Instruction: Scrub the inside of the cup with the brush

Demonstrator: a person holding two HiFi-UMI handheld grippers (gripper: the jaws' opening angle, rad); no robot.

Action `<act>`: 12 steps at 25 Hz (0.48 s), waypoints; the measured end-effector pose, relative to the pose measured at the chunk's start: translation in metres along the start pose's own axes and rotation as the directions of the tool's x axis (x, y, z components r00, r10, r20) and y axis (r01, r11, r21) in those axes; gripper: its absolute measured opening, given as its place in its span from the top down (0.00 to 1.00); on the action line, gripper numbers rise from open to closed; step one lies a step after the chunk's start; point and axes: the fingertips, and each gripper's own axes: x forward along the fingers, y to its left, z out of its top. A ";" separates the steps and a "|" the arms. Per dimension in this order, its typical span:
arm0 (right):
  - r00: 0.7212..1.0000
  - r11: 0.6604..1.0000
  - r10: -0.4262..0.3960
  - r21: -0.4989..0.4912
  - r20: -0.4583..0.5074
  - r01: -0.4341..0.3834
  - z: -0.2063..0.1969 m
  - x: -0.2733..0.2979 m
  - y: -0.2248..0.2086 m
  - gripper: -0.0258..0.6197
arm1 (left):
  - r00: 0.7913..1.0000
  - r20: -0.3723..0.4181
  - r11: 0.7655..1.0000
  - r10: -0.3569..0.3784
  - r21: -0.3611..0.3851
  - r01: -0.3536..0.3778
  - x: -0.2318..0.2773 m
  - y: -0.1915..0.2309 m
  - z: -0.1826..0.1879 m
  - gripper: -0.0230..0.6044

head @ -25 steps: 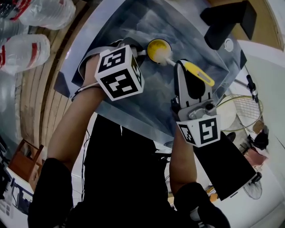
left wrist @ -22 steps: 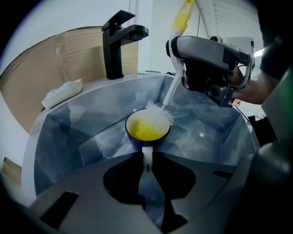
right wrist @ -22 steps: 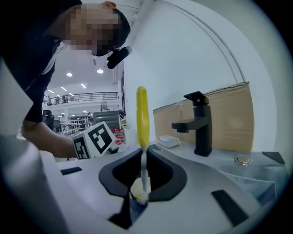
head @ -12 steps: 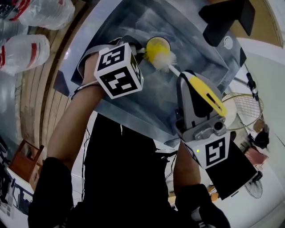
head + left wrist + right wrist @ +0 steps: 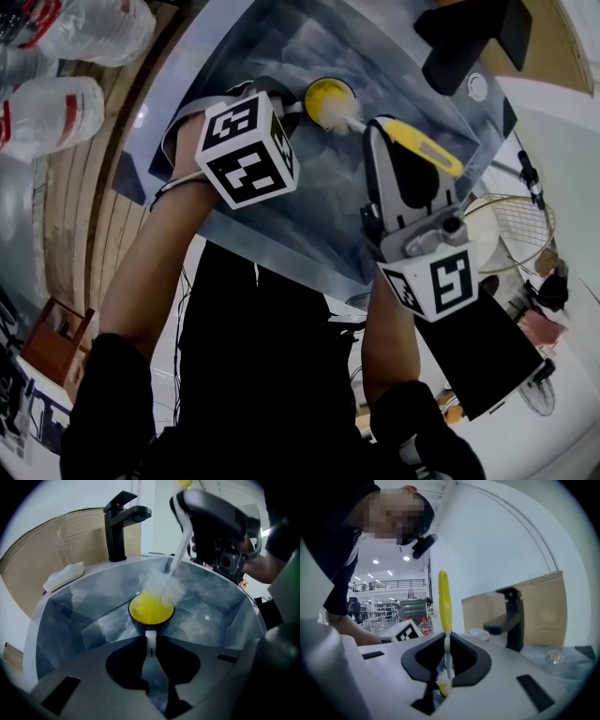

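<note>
The left gripper (image 5: 150, 645) pinches the cup (image 5: 147, 609) by its handle, down in the sink (image 5: 65, 616). The right gripper (image 5: 446, 644) squeezes the brush (image 5: 168, 587) (bristles at the cup's mouth). Scrubbing looks begun, not finished.

Black faucet (image 5: 123, 524) at sink (image 5: 65, 620) rim; cardboard (image 5: 37, 559) behind; plastic bottles (image 5: 52, 108) on wood planks; racket (image 5: 514, 230) nearby.

We're in a black top (image 5: 253, 356), black sleeves (image 5: 108, 394) cut short above bare arms. There's our left claw (image 5: 150, 641): smooth grey shell, a white cube (image 5: 246, 150) stamped with black square markers, a pale cable (image 5: 173, 190) curling beside it. And our right claw (image 5: 446, 637): same grey, black oval inset, silvery knob (image 5: 452, 225), a second marker cube (image 5: 433, 281).
</note>
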 end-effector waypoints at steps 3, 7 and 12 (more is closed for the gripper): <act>0.996 0.998 0.028 -0.057 0.086 -0.023 0.044 -0.005 0.009 0.89 | 1.000 0.000 1.000 -0.006 0.012 0.006 0.001 0.000 0.002 0.85; 0.993 0.998 0.069 -0.003 0.096 -0.069 0.031 0.010 0.013 0.89 | 1.000 -0.009 1.000 -0.002 0.016 0.002 0.000 0.000 0.000 0.85; 0.998 0.992 0.063 0.111 0.005 -0.063 -0.026 0.032 0.008 0.87 | 1.000 -0.009 1.000 0.000 0.017 0.001 0.001 0.001 0.001 0.85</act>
